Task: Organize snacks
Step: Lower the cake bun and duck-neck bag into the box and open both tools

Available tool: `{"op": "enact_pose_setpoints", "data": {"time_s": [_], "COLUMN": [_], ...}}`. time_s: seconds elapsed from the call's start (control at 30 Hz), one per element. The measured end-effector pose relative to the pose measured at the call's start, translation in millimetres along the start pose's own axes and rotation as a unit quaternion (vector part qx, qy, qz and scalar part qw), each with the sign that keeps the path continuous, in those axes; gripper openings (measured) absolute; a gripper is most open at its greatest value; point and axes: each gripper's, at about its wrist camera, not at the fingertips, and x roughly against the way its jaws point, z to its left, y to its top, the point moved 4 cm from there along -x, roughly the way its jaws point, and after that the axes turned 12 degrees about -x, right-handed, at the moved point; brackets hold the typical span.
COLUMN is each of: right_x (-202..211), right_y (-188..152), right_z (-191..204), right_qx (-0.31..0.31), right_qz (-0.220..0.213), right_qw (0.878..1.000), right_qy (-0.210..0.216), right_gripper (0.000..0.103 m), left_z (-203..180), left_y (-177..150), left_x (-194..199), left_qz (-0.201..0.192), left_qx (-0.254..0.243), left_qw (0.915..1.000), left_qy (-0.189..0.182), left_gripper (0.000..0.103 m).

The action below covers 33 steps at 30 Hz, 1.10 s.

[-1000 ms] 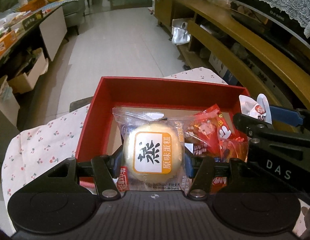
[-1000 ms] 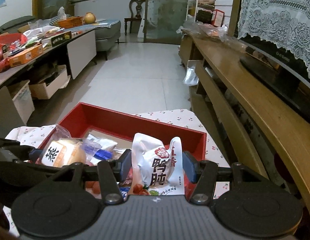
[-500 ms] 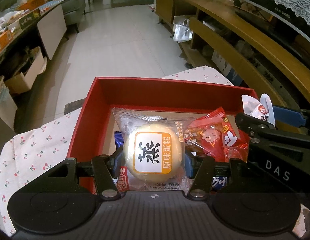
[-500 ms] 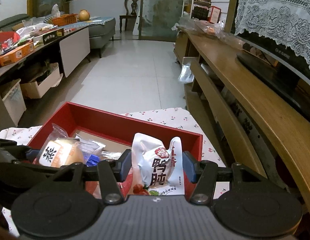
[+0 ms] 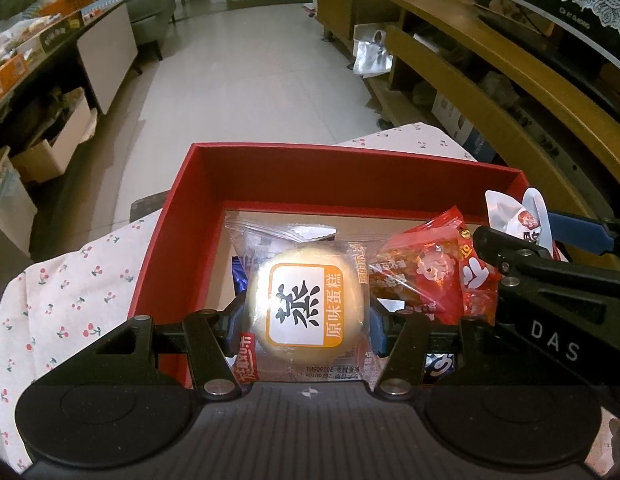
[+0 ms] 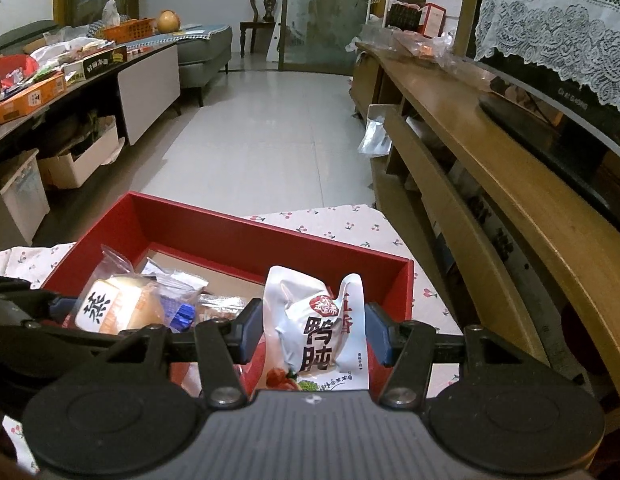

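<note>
Snacks ride in both tools above the red box (image 5: 214, 208): a wrapped cake (image 5: 306, 306) is clenched in the left tool (image 5: 307, 320), and a white pouch (image 6: 316, 328) is clenched upright in the right tool (image 6: 313, 330). Box floor lies straight below and ahead of each, with red packets (image 5: 434, 276) already inside between the two. The left tool sits over the box's left half, the right over its right corner, so each probably just needs lowering. A cherry-print cloth (image 5: 66, 304) covers the surface beneath.

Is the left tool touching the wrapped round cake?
Touching. The left wrist view shows both fingers of the left tool pressed against the wrapped cake.
</note>
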Motion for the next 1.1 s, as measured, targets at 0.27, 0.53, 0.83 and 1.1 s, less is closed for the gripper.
{"op": "enact_pose_setpoints", "data": {"time_s": [0.27, 0.53, 0.83, 1.1], "right_x": [-10, -10, -8, 0], "right_y": [-1, -1, -1, -1], "right_z": [-5, -4, -5, -5], "right_qx": [-0.007, -0.008, -0.009, -0.012], "right_qz": [0.015, 0.011, 0.008, -0.001], "right_qw": [1.000, 1.000, 1.000, 1.000], "right_qy": [0.002, 0.000, -0.007, -0.006], "right_gripper": [0.058, 0.059, 0.061, 0.063], "left_z": [0, 2, 6, 9], "left_y": [-1, -1, 3, 3], "left_x": [-2, 0, 6, 14], "left_qz": [0.000, -0.004, -0.014, -0.022], "left_qx": [-0.002, -0.003, 0.003, 0.008], "left_qw": [1.0000, 0.9999, 0.9997, 0.9996], "left_qy": [0.005, 0.016, 0.018, 0.016], "left_gripper": [0.064, 0.071, 0.076, 0.077]}}
